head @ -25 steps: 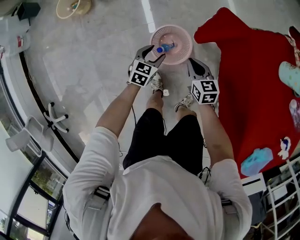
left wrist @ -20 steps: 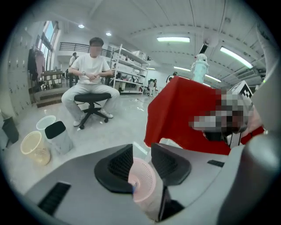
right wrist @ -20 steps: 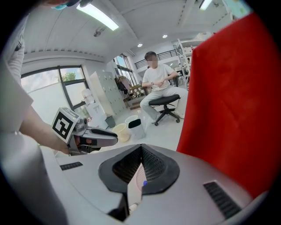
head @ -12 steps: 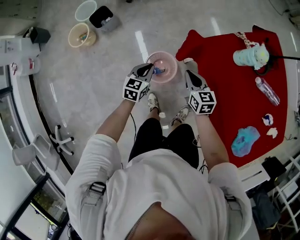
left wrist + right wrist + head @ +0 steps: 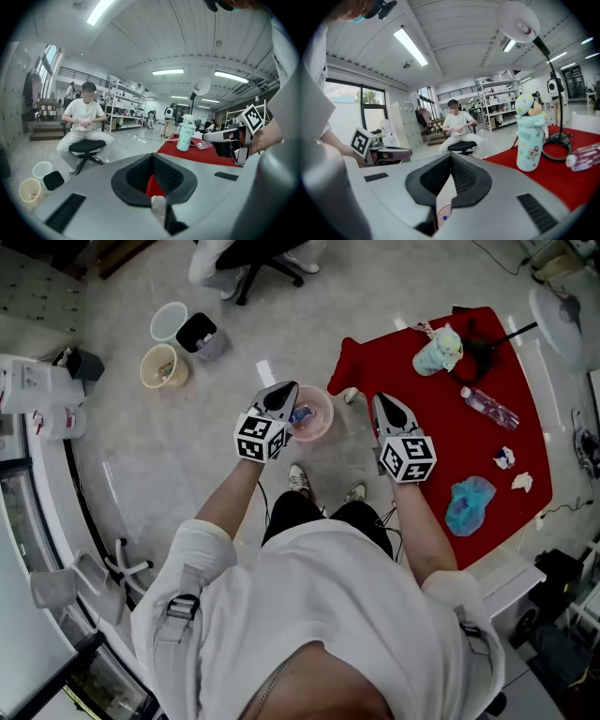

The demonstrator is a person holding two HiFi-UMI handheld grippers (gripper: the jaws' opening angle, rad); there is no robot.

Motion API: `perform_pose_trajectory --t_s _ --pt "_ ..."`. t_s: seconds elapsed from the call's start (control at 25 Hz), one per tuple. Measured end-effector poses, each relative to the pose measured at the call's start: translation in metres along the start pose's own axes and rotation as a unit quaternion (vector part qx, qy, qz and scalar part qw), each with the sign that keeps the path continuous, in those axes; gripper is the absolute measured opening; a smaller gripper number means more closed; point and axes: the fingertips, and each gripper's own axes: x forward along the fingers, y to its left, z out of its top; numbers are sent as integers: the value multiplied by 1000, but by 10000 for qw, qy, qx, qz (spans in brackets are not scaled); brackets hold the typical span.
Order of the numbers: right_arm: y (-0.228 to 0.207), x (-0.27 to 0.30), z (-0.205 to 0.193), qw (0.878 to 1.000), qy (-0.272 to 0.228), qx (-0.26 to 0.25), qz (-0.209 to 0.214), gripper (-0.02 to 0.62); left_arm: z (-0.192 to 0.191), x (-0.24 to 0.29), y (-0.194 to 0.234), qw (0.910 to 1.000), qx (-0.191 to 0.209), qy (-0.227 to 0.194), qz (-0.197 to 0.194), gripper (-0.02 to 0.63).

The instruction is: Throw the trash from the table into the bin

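Between drops, I'd judge: a blue-topped scrap [image 5: 300, 414] lies in the pink bin [image 5: 319, 432] on the floor, and crumpled paper [image 5: 506, 457] waits on the red desk [image 5: 441, 427]. Next: swing right, open, reach. Arms forward — left claw [image 5: 286, 393] at the bin's rim, right claw [image 5: 382, 404] over the desk's edge, both closed, empty.

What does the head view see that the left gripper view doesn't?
Only the head view shows the blue cloth, the paper wads and the wearer's white shirt. Only the left gripper view shows ceiling lights and shelves. Both show the red table, the cup, the right gripper and three floor bins.
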Motion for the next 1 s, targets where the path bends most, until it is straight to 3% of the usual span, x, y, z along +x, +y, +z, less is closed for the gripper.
perform_pose_trajectory --t_s 0.44,1.0 --pt "-26 -70 54 9964 -737 -193 -379 3 75 12 -67 9960 117 -692 -547 11" --pt "-93 -148 42 9882 -1076 98 -1088 3 82 53 -156 9898 389 -582 -1243 11"
